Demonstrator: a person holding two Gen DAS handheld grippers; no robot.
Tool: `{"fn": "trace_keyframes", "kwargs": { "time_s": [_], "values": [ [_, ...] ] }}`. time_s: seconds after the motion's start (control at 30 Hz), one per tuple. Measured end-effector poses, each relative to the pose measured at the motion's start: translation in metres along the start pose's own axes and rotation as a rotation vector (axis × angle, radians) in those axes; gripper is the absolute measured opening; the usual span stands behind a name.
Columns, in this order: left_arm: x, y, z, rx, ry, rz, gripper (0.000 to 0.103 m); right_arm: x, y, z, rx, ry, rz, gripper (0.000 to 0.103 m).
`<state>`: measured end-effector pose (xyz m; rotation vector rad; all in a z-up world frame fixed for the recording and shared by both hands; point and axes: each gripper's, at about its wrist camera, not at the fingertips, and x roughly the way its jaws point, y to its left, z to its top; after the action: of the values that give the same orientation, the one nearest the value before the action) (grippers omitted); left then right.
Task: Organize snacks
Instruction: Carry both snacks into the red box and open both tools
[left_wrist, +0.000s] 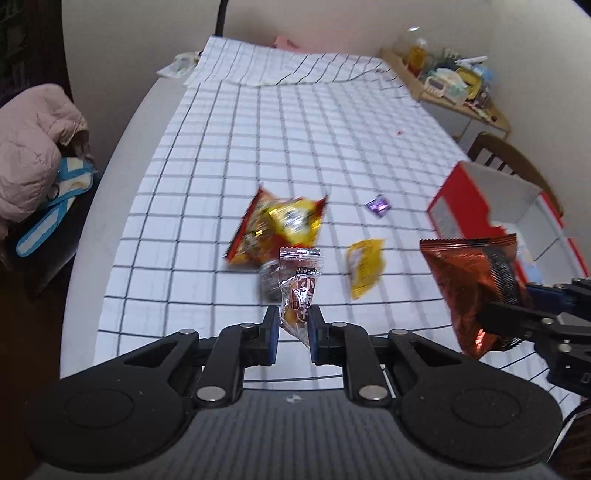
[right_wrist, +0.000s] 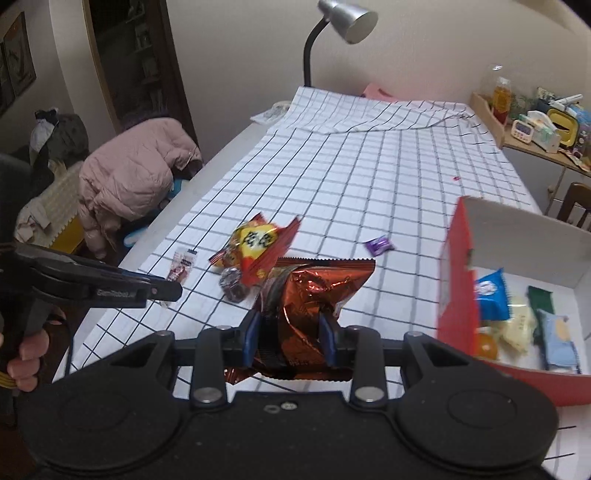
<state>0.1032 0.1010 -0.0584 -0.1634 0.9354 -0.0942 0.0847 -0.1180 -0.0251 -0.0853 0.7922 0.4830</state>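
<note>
The left gripper (left_wrist: 293, 325) is clenched on a small clear snack packet (left_wrist: 300, 284), held above the near edge of the checked tablecloth (left_wrist: 288, 140). The right gripper (right_wrist: 290, 338) grasps a copper foil bag (right_wrist: 314, 295), lifted just beside the red box (right_wrist: 454, 280) at the right edge. This looks like the carrying step: both snacks are picked and not yet stored. The next move probably calls for bringing each one over the box opening, then releasing. A yellow packet (left_wrist: 364, 266) and a purple candy (left_wrist: 378, 205) wait on the cloth.
</note>
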Motion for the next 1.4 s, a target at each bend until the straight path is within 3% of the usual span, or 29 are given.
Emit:
{"fn": "trace_keyframes", "kwargs": {
  "time_s": [0.27, 0.67, 0.9, 1.4],
  "values": [
    [-0.023, -0.076, 0.018, 0.049, -0.048, -0.043, 0.015, -0.04, -0.057, 0.003, 0.023, -0.048, -0.007, 0.032],
    [-0.01, -0.198, 0.042, 0.14, -0.07, -0.074, 0.015, -0.079, -0.157, 0.003, 0.045, -0.107, -0.055, 0.032],
    [0.019, -0.251, 0.05, 0.16, -0.02, -0.092, 0.015, -0.084, -0.21, -0.002, 0.047, -0.1, -0.088, 0.032],
    [0.096, -0.307, 0.05, 0.193, 0.138, -0.062, 0.015, -0.041, -0.291, -0.019, 0.121, -0.005, -0.123, 0.032]
  ]
}}
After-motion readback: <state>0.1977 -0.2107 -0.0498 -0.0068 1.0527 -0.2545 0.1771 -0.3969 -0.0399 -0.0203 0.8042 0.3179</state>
